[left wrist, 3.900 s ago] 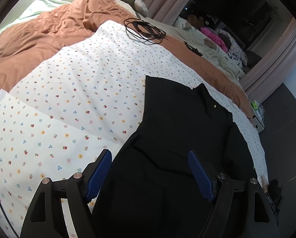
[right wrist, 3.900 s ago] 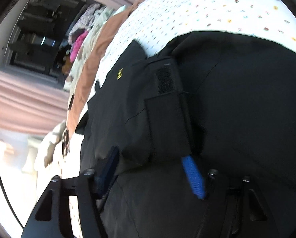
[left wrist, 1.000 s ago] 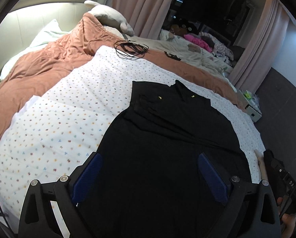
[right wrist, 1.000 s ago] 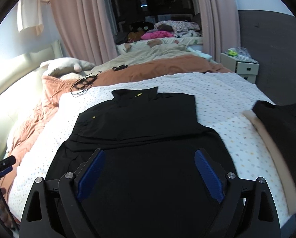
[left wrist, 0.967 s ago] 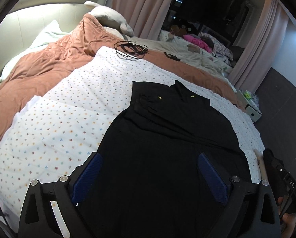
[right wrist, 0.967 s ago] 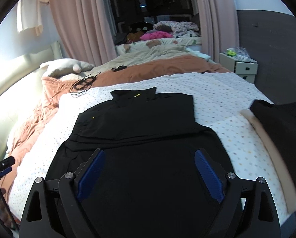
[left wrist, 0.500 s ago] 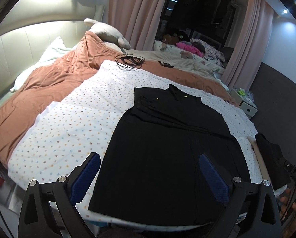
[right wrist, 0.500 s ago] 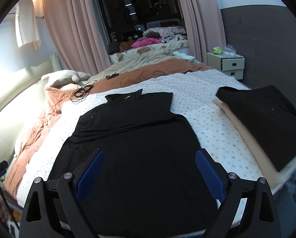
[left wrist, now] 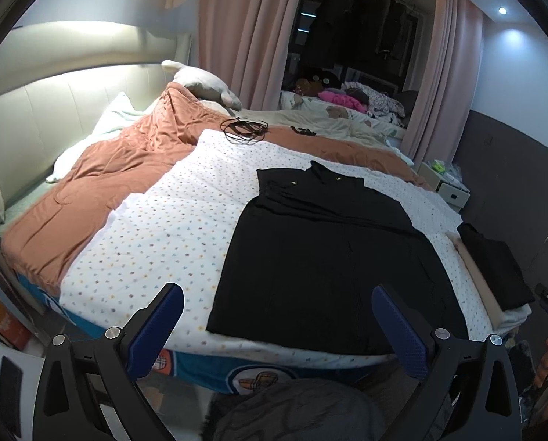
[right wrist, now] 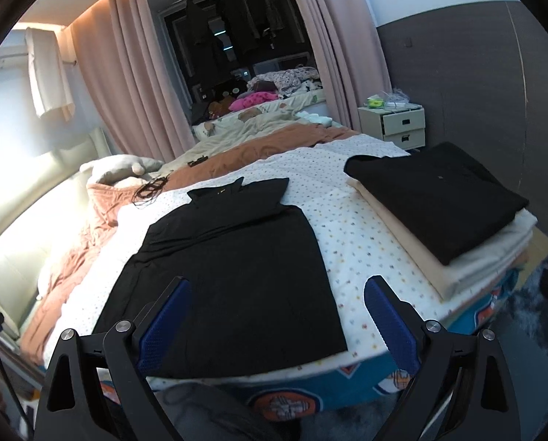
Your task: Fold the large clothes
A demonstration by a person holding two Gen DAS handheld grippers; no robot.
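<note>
A large black garment (left wrist: pixel 329 261) (right wrist: pixel 230 275) lies flat on the dotted white bedspread (left wrist: pixel 163 228), its sleeves folded in across the chest and its hem at the bed's near edge. My left gripper (left wrist: pixel 277 301) hangs open, back from the bed, with nothing between its blue pads (left wrist: pixel 156 330). My right gripper (right wrist: pixel 277 294) is also open and empty, held off the bed's foot. Neither touches the garment.
A folded black garment (right wrist: pixel 439 194) tops a stack of folded beige and white cloth (right wrist: pixel 468 268) at the bed's right corner. A rust-brown duvet (left wrist: pixel 101 169) covers the left side, with a coil of black cable (left wrist: pixel 242 128). A white nightstand (right wrist: pixel 399 125) stands by the wall.
Both grippers have pulled back and risen away from the bed, so the whole garment and the bed's foot edge now show. The right gripper let go of the sleeve it held earlier.
</note>
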